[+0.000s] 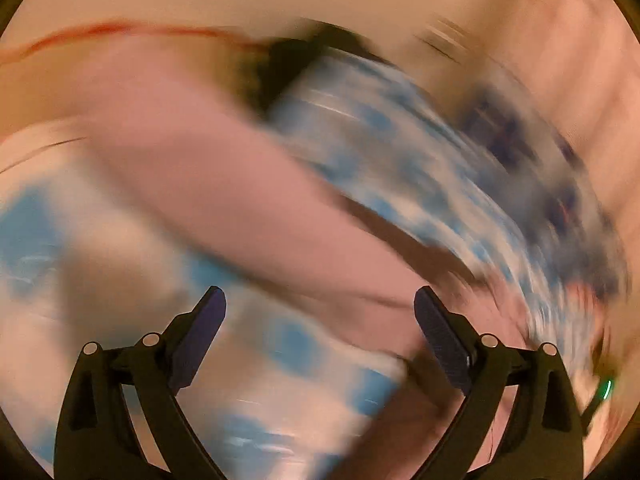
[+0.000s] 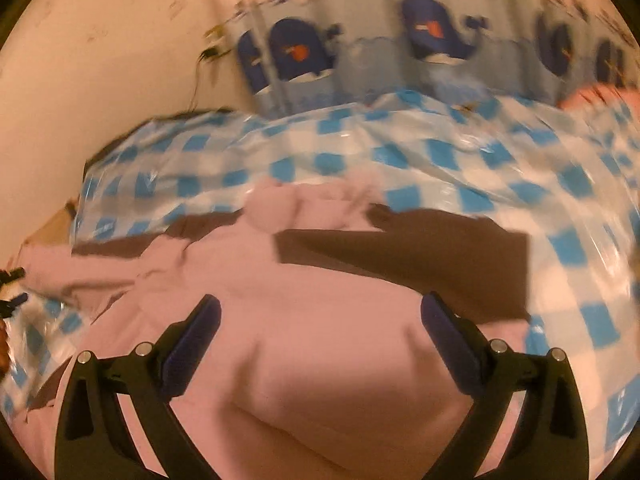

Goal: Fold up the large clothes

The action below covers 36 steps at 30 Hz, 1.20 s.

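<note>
My right gripper [image 2: 320, 344] hangs spread wide over the pink garment [image 2: 312, 360], nothing between its fingers, and the cloth lies directly below and ahead of it on the counter, which is covered by a blue-and-white checked plastic sheet [image 2: 440, 148]. In the right wrist view the garment stretches mostly across my line of sight, its long axis running left to right, with dark brown panels [image 2: 400, 256] along its far edge and a bunched pink lump [image 2: 288, 204] further out toward the middle of the sheet. Beyond the counter hangs a curtain printed with dark blue whales [image 2: 432, 28]. My left gripper [image 1: 318, 344] is also spread and empty, but its view is smeared by motion; I can make out a broad pink band of the garment [image 1: 224, 184] running diagonally from upper left to lower right ahead of its fingers, over the checked sheet [image 1: 28, 232], and little else with certainty. Judging from this, the right gripper is the better placed of the two: the garment's near portion sits right under it, so a short drop would reach the cloth, while the left would need to settle before choosing an edge to pinch.
</note>
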{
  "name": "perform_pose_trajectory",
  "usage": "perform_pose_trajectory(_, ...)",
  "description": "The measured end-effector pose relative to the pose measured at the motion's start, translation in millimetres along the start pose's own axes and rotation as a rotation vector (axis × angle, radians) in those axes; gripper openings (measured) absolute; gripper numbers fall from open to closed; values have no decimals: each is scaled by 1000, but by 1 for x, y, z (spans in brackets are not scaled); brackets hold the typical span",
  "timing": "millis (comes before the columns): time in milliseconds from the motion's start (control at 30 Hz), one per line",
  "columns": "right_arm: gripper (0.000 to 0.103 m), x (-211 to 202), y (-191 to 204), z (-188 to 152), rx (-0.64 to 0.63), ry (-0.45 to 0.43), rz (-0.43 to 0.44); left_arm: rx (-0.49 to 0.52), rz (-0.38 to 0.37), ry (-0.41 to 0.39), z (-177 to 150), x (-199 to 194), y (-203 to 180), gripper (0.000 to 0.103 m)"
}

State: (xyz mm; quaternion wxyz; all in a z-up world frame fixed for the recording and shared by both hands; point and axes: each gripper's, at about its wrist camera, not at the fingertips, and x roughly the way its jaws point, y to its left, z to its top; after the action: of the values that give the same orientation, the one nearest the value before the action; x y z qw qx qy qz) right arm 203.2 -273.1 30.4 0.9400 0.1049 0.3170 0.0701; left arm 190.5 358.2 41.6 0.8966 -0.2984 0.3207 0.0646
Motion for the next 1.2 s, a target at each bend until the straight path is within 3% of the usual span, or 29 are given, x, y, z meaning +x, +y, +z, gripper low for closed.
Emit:
perform_pose_trajectory(67,96,17,23,11,-9,27,-8,-180,0,-62,25,-16,58,91)
perform_pose_trajectory(100,96,27,33,15,1,39,-4,-203,5,-81,32,-20,71,91)
perform_pose_trajectory(167,96,49,44,14,23,78,-22,-222,-12,-92,43,-20,82,91)
perform_pose_trajectory(267,97,110,53,-16,27,282,-112,-185,0,-84,52,-8,73,91)
perform_pose_trajectory(300,96,121,54,-27,-2,310,-145,-184,12,-80,56,-4,73,91)
perform_pose_trajectory(367,96,117,59,-31,-23,282,-162,-240,23,-106,59,2,77,91)
perform_pose_trajectory(500,96,103,57,-28,-2,285,-118,-309,33,-148,58,4,79,91)
perform_pose_trajectory(567,96,79,61,-19,7,181,-64,-307,43,-149,58,7,75,91)
perform_pose_trajectory(633,96,59,73,-9,-10,68,-36,-295,5,-180,62,6,66,91)
perform_pose_trajectory(667,96,58,78,-6,-16,51,-20,-281,-4,-214,62,1,59,91)
perform_pose_trajectory(733,96,70,83,-5,-19,86,-2,-221,44,-231,65,0,46,91)
perform_pose_trajectory(767,96,86,81,-12,-12,150,-2,-219,66,-205,65,5,46,91)
perform_pose_trajectory(833,96,114,70,-32,17,255,-19,-304,53,-159,68,12,60,91)
perform_pose_trajectory(933,96,105,63,-32,53,209,10,-368,24,-163,69,15,72,90)
perform_pose_trajectory(1000,96,102,62,-34,55,203,22,-360,-23,-154,71,19,72,32)
perform_pose_trajectory(1067,96,102,61,-34,57,198,26,-322,-63,-146,73,20,71,17)
perform_pose_trajectory(1200,96,101,60,-34,51,197,23,-258,-85,-199,71,5,63,12)
